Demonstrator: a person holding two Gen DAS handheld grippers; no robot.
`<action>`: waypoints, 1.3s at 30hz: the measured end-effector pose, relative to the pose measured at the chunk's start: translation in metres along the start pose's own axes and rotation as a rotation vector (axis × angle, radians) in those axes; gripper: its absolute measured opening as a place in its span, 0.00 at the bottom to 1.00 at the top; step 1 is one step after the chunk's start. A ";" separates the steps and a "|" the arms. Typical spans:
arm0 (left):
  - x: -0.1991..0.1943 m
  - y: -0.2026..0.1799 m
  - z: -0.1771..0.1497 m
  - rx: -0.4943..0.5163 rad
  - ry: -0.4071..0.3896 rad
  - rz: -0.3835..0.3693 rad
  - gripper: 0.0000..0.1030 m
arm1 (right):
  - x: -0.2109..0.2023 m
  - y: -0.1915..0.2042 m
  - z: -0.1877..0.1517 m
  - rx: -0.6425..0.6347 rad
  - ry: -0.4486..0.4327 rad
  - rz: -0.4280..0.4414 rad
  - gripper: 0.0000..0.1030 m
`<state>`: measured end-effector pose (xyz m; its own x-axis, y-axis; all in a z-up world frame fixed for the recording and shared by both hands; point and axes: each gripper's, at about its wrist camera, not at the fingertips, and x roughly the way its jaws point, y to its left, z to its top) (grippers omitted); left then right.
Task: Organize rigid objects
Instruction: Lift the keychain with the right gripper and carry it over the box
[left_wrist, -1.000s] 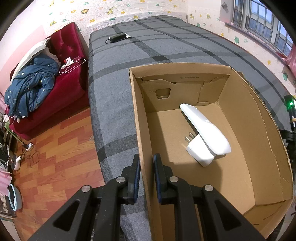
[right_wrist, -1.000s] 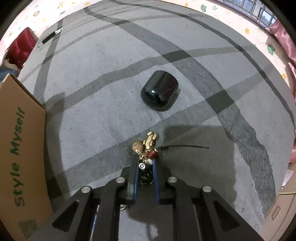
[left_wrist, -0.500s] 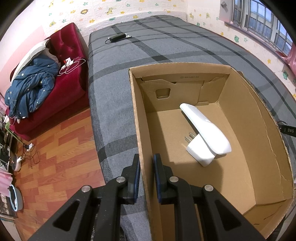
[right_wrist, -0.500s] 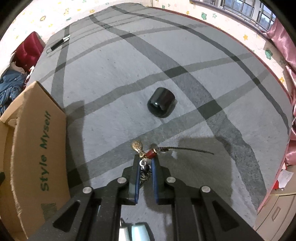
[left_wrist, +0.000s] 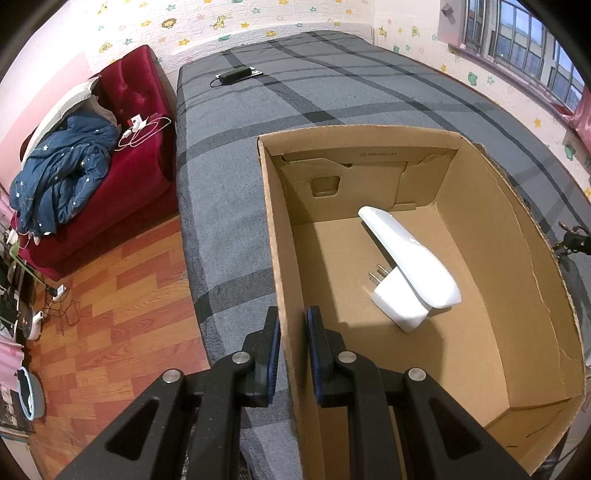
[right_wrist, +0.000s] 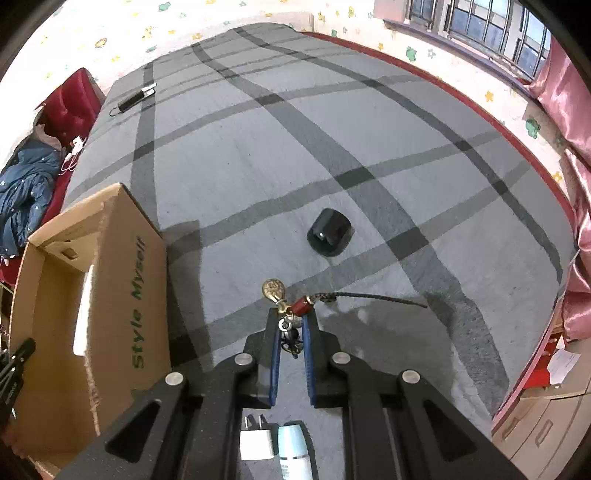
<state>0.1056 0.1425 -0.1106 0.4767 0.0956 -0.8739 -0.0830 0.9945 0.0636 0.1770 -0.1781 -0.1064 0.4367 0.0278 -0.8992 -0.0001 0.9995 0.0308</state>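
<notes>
Right now the cardboard box (left_wrist: 480, 229) sits open-topped on the grey plaid bed (left_wrist: 229, 206), and everything else is best placed from it. Clamped on the box's near-left wall is the left gripper (left_wrist: 292, 325), one pad outside and one inside the cardboard, closed tight on the wall. Inside the box, on its floor, a white remote (left_wrist: 406, 254) lies propped across a white plug adapter (left_wrist: 395, 302), whose prongs point toward the box's far wall. Off the box's right side, above the bed, the right gripper (right_wrist: 291, 325) is pinched shut on a keychain (right_wrist: 286, 306): a brass charm, a small red bead and a dark braided cord stick out past the fingertips, hanging clear of the bedcover. Farther from the box on that same side, a dark rounded object (right_wrist: 330, 236) rests on the bed, well apart from the keychain. Below the right gripper, near the bottom edge of the right wrist view, a second white plug (right_wrist: 257, 441) and a pale tube (right_wrist: 293, 450) lie on the bed beside the box's printed outer wall.
</notes>
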 end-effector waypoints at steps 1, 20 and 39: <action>0.000 0.000 0.000 0.000 0.001 -0.001 0.15 | -0.003 0.001 0.001 -0.004 -0.003 0.000 0.10; 0.000 -0.003 0.001 0.011 0.002 0.009 0.15 | -0.067 0.041 0.020 -0.081 -0.085 0.007 0.10; 0.000 -0.003 -0.001 0.009 -0.001 0.008 0.15 | -0.113 0.120 0.033 -0.226 -0.149 0.095 0.10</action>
<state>0.1052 0.1394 -0.1109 0.4766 0.1038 -0.8730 -0.0793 0.9940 0.0749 0.1572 -0.0617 0.0134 0.5524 0.1360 -0.8225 -0.2402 0.9707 -0.0009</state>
